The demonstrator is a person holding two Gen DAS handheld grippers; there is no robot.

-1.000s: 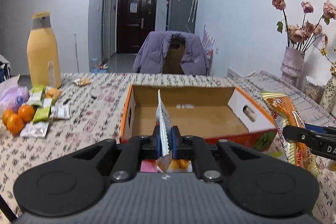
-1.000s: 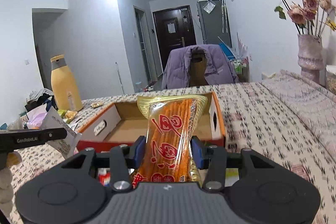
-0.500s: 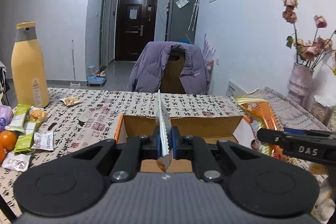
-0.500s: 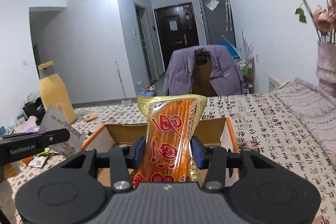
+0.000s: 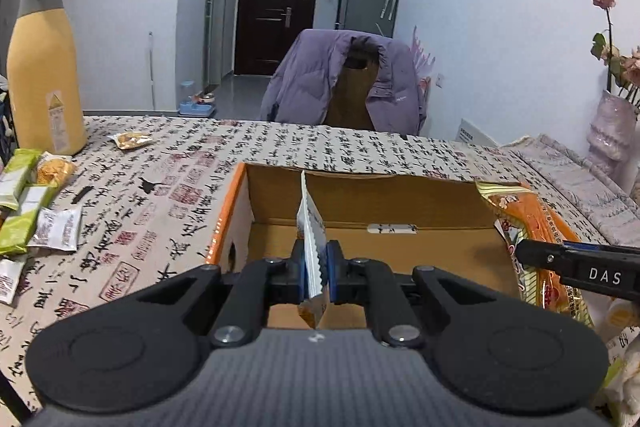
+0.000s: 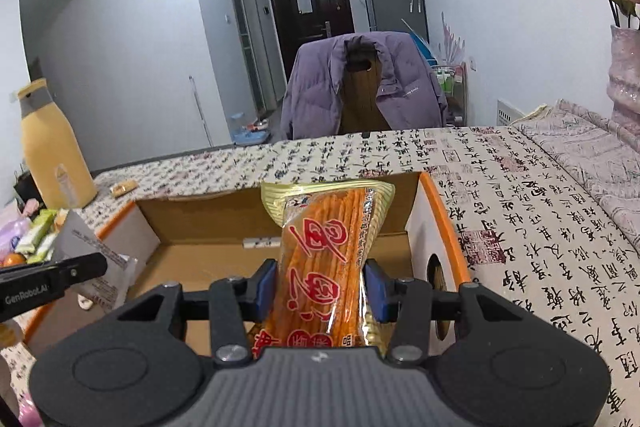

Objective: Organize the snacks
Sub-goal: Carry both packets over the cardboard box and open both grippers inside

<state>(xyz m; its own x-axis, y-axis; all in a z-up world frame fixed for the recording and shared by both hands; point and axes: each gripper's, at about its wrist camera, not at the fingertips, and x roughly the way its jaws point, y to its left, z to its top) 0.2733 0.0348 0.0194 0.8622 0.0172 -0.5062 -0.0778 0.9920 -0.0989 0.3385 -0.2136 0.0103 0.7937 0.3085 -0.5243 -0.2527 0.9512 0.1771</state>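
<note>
An open cardboard box [image 5: 360,195] with orange outer walls lies on the calligraphy-print tablecloth, its bare inside below both grippers. My left gripper [image 5: 315,263] is shut on a thin silver sachet [image 5: 310,227], held edge-on over the box's left half. My right gripper [image 6: 322,287] holds an upright orange packet of snack sticks [image 6: 324,235] over the right half. Its jaws are opening, and the blue pads still touch the wrapper. From the right wrist view the sachet [image 6: 92,247] hangs at the box's left wall. The left wrist view has the orange packet [image 5: 528,215] by the right wall.
A tall yellow bottle [image 5: 42,67] stands at the table's far left, with several green and silver snack packets [image 5: 28,211] and oranges [image 6: 14,259] near it. One small packet [image 5: 130,139] lies farther back. A chair with a purple jacket [image 5: 344,83] stands behind the table; a vase [image 5: 610,131] is at right.
Both grippers have moved forward with their packets, from in front of the box's near wall to over its inside. The right jaws stand slightly wider around the orange packet.
</note>
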